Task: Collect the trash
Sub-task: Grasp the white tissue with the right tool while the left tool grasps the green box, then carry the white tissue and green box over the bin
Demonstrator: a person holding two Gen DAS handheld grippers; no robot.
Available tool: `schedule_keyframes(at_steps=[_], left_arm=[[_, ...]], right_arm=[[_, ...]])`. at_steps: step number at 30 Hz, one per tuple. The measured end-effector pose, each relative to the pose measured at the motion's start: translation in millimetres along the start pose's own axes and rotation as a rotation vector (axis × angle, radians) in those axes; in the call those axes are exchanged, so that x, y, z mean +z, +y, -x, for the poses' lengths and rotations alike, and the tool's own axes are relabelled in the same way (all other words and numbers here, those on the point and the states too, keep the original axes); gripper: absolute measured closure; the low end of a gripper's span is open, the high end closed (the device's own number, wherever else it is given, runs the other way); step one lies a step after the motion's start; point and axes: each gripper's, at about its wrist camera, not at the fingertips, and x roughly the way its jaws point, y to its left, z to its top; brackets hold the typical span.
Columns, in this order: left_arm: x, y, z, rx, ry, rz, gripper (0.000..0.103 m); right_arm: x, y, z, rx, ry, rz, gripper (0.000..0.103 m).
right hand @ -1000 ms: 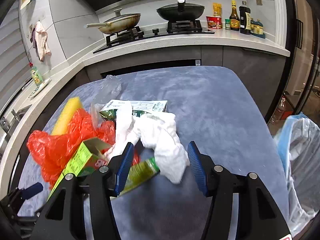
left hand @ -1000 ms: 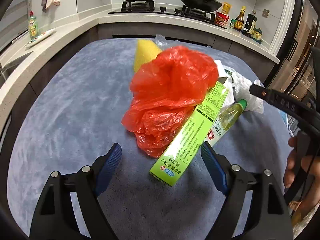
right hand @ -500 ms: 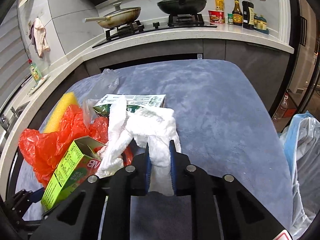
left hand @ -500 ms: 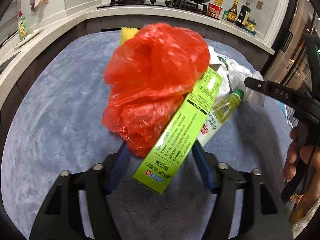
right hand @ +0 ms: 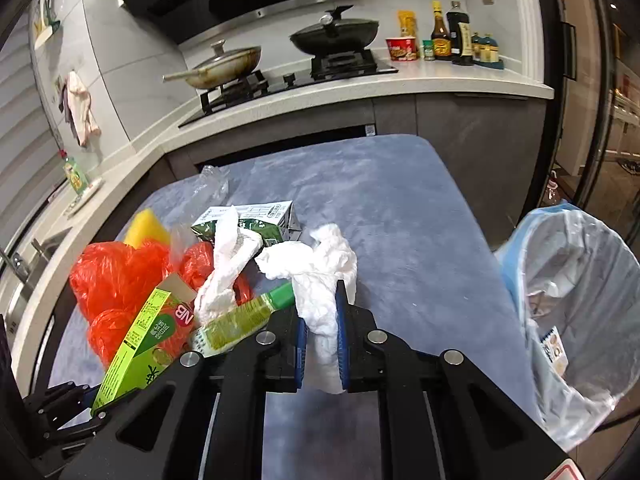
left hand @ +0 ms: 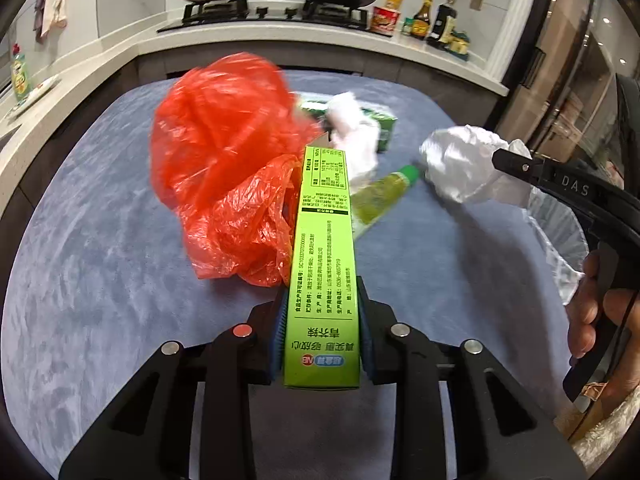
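The right gripper [right hand: 322, 340] clamps a crumpled tissue [right hand: 320, 276]; the lined bin [right hand: 576, 304] stands at its three o'clock, nearer this arm. The left gripper [left hand: 322, 330] grips a green box [left hand: 324, 264] lengthwise above the tabletop [left hand: 100, 264].

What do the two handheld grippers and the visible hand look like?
Both the left gripper and right gripper have black angular frames, silver bolts and blue-padded fingers. The left has one reddish bolt; the right's body reads "DAS". A bare hand grips its handle.
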Motion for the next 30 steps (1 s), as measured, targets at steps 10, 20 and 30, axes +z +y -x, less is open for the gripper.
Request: schedule_keyframes(at_steps=[10,20,30], left_arm=[[0,-34,37,-0.084,-0.044,-0.041,0.075],[-2,-57,49,-0.113,-0.058,-0.073,0.075],[-36,-44,62,-0.089,-0.043,-0.066,0.068]], right_arm=[[-14,-19,60,-0.016,-0.065,-0.036,0.091],[-26,-45,91,-0.029,-0.087,-0.094,0.091],[-41,-45,91,-0.01,-0.061,-0.109,0.091]])
